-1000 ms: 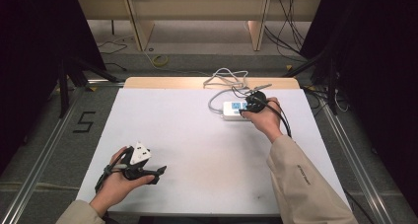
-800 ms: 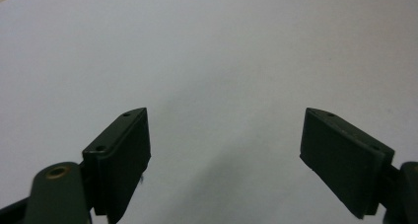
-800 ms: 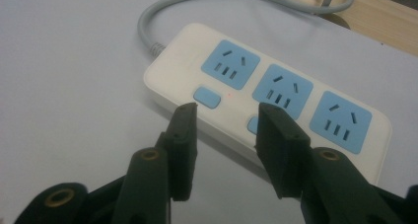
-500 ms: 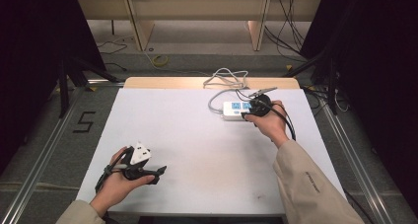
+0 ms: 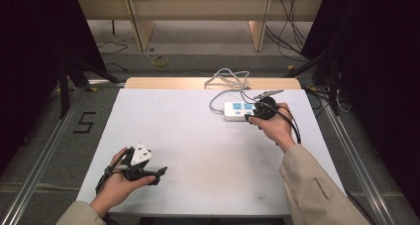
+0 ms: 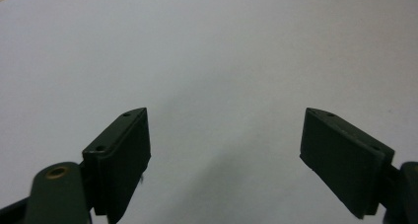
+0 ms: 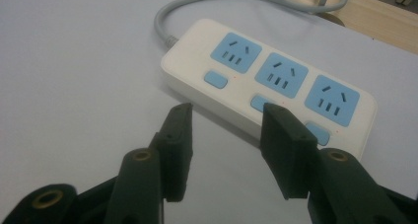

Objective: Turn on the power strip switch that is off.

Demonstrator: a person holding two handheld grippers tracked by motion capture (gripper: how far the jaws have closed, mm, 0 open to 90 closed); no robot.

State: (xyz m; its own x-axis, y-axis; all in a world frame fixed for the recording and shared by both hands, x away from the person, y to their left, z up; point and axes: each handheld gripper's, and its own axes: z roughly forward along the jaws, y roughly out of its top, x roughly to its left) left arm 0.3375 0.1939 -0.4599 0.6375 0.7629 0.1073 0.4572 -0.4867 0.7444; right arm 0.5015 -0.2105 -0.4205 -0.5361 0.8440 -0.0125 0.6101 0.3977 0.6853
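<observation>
On the white tabletop (image 5: 198,136), a white power strip (image 5: 238,110) with blue sockets lies toward 1 o'clock, near the far edge. Its grey cord (image 5: 225,81) loops away toward 12 o'clock onto the bare wood strip there.

The right tongs (image 5: 253,117) sit at the strip's near right end, held in the right hand (image 5: 273,127). In the high view the hand and the black body cover that end of the strip, so contact is hard to judge there. In the right gripper view the right tongs (image 7: 226,123) stand partly spread with nothing between them. One jaw overlaps the strip's near edge by the middle blue button; whether it touches cannot be told. The strip (image 7: 268,83) shows three sockets, and the third button is partly hidden behind that jaw.

The left tongs (image 5: 158,174) rest near 7 o'clock in the left hand (image 5: 116,185), well apart from the strip. In the left gripper view the left tongs (image 6: 224,140) are spread wide over bare tabletop, holding nothing.
</observation>
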